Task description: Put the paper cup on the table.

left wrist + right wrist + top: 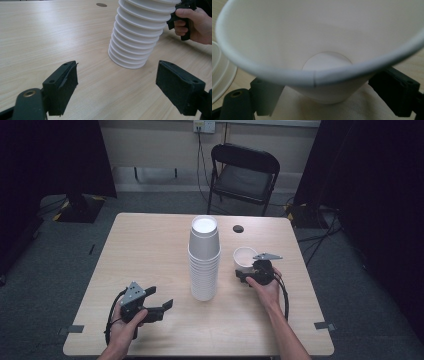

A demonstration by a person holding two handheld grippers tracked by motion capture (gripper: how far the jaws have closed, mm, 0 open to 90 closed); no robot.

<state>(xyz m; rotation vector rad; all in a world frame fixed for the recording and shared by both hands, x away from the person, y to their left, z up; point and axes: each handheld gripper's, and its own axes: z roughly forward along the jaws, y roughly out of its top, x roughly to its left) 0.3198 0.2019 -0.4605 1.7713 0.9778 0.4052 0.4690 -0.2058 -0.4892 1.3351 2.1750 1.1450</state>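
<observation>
Centrally, ribbed white cup stack point(204, 260) on pale woodgrain table point(150, 250).

1. The left gripper point(116, 82) has its two black jaws spread wide over the wooden table point(37, 37).
2. A stack of white cups point(140, 32) stands at one o'clock.
3. At two o'clock, a hand point(197, 26) grips a black handle point(183, 17).
4. A dark round hole point(101, 4) lies at twelve o'clock.

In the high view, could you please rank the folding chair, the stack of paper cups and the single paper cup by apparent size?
1. folding chair, though farthest from the camera
2. stack of paper cups
3. single paper cup
</observation>
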